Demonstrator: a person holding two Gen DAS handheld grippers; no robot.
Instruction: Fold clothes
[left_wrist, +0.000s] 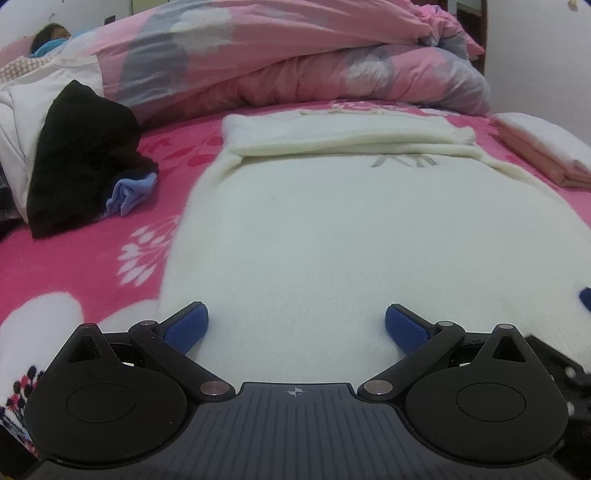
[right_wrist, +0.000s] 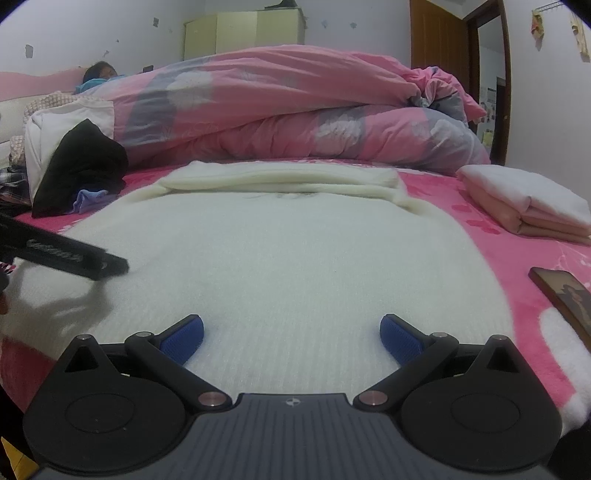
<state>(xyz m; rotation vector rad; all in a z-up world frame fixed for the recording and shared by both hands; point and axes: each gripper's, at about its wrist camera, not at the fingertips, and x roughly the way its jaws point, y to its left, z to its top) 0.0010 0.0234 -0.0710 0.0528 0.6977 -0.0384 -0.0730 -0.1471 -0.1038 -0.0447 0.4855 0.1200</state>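
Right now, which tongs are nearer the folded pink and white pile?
Right. The right tongs hover open over the cream sweater, with the folded pile ahead to their right. The left tongs sit further left, across the sweater.

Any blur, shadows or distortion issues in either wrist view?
Left wrist: heavy fisheye bowing of the cream sweater, black garment slightly soft. Right wrist: same bowing, left gripper blurred at the frame's left, casting a soft shadow on the sweater.

A cream-white sweater (left_wrist: 332, 229) is seen ahead of the blue-padded black tool (left_wrist: 295, 325), on a hot-pink bedspread (left_wrist: 92, 236) patterned with white flowers. Left of it, a black garment (left_wrist: 81, 155) is shown over pale blue cloth (left_wrist: 131, 194); beyond, a pink-and-grey quilt (left_wrist: 295, 66).
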